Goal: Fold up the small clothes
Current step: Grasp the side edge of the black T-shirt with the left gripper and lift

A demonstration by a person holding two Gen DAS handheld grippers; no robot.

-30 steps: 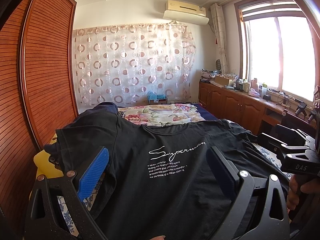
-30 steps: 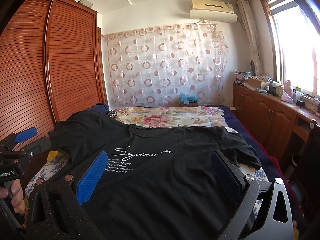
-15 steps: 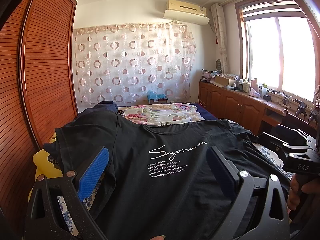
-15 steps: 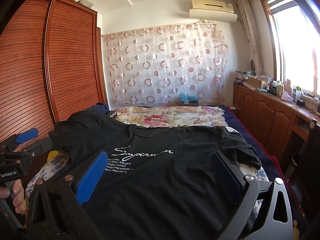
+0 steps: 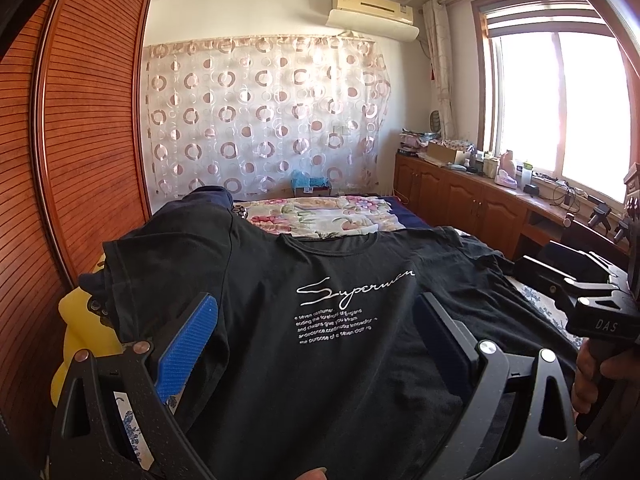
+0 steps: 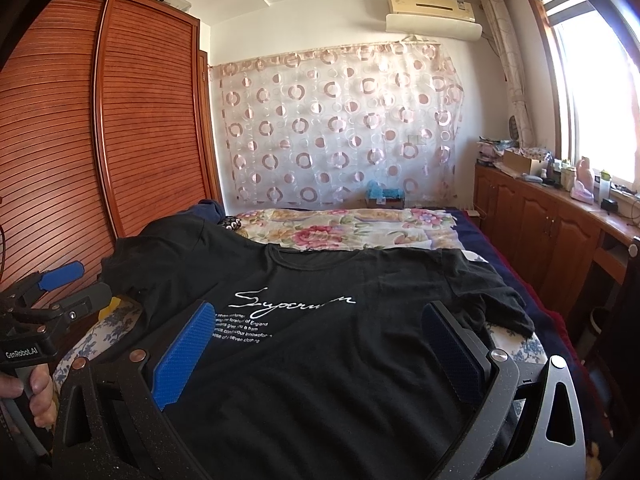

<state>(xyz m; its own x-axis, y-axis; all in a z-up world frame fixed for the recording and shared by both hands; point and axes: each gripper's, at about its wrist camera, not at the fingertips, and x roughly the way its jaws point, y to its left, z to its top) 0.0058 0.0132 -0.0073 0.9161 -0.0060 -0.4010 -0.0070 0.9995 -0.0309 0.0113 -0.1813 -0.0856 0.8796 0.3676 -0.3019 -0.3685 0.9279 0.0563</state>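
Black T-shirt (image 5: 320, 340) spread front-up on the bed (image 6: 516, 350), collar toward 12 o'clock, hem toward 6 o'clock. White script print (image 5: 354, 292) across the chest, small block text beneath. Left sleeve (image 5: 160, 264) raised over a bump at 10 o'clock; right sleeve (image 6: 492, 300) rumpled at 3 o'clock.

Left gripper (image 5: 316, 344): jaws spread wide, nothing between them, held above the lower left half of the shirt. Blue pad (image 5: 188, 350) at 8 o'clock, dark pad (image 5: 440, 340) at 4 o'clock. Contact with cloth: cannot tell.

Right gripper (image 6: 320, 354): jaws likewise spread wide and empty, over the lower right half of the shirt. Blue pad (image 6: 182, 356) at 8 o'clock, dark pad (image 6: 450, 354) at 4 o'clock.

Each gripper visible in the other's view: right unit at 3 o'clock in the left view, left unit at 9 o'clock in the right view, both near the shirt's side edges.

Floral quilt (image 6: 348, 226) beyond the collar at 12 o'clock. Circle-pattern curtain (image 5: 260, 116) on the far wall, air conditioner (image 6: 434, 16) above. Louvred wardrobe (image 6: 100, 120) at 9 o'clock; window (image 5: 560, 104) over wooden cabinets (image 6: 532, 216) at 3 o'clock. Yellow item (image 5: 76, 320) beside the shirt at 9 o'clock.
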